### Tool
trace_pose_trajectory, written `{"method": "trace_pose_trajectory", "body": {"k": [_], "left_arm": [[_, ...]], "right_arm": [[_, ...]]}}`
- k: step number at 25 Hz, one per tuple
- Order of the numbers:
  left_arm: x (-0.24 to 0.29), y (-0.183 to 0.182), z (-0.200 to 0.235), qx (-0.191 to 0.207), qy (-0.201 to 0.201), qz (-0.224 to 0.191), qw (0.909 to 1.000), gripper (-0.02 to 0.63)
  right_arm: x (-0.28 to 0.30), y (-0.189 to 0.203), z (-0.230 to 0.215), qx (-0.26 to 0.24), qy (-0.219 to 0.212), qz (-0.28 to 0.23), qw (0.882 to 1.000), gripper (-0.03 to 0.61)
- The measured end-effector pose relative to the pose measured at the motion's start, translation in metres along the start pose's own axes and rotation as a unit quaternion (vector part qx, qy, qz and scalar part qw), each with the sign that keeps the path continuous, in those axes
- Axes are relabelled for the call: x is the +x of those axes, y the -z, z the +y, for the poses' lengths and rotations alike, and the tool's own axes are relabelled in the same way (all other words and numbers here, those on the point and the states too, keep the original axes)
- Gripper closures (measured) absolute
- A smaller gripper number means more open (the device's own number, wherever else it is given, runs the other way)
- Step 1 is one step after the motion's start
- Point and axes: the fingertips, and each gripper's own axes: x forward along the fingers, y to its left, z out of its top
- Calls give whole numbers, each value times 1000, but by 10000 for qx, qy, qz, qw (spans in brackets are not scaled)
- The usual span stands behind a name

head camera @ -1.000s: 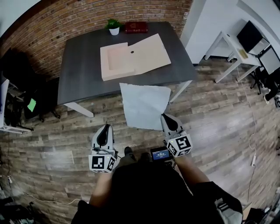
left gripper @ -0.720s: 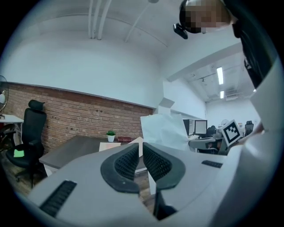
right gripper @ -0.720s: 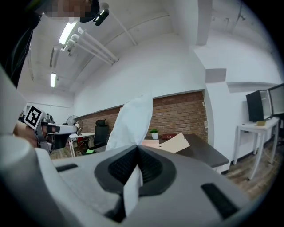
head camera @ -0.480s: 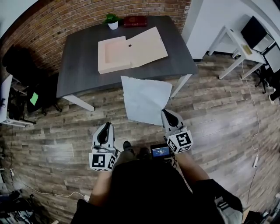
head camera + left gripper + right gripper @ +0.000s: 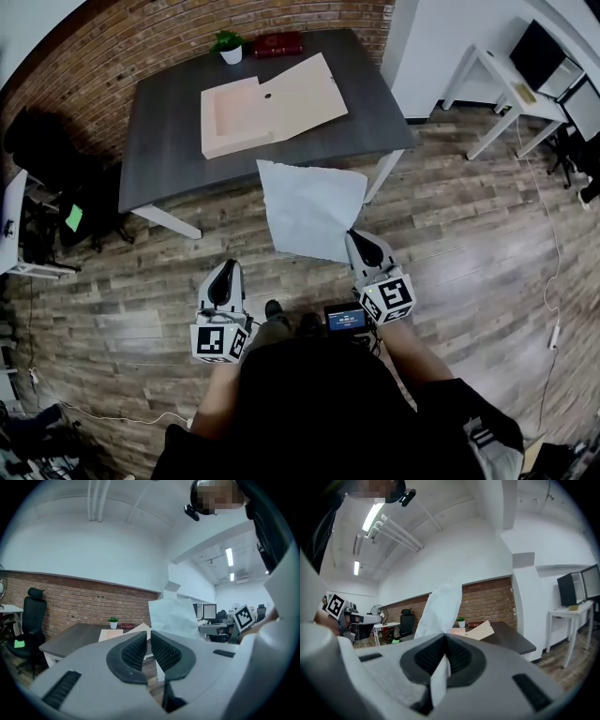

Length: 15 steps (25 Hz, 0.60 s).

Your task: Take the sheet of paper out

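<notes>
A white sheet of paper point(image 5: 309, 208) hangs in the air over the wood floor, clear of the table. My right gripper point(image 5: 359, 242) is shut on its near right corner; in the right gripper view the paper point(image 5: 440, 606) rises from between the closed pads. My left gripper point(image 5: 224, 274) is held level to the left of the sheet, apart from it, with its pads almost together and nothing between them. The left gripper view has the paper point(image 5: 176, 616) off to its right. The open tan folder point(image 5: 267, 103) lies flat on the dark table point(image 5: 159, 159).
A small potted plant point(image 5: 230, 47) and a red book point(image 5: 281, 42) stand at the table's far edge by the brick wall. A black office chair point(image 5: 56, 187) is left of the table. White desks with monitors point(image 5: 525, 75) stand at the right.
Both grippers and the person have drawn back from the table, which now sits farther up in the head view. The paper has come along in the right gripper.
</notes>
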Motion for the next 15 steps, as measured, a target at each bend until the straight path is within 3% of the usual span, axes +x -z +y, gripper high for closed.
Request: {"method": "trace_pose_trajectory", "body": {"k": [15], "left_arm": [[4, -4, -16, 81, 178, 10, 9998, 598]], "right_arm": [[-12, -1, -7, 51, -4, -51, 10000, 574]]}}
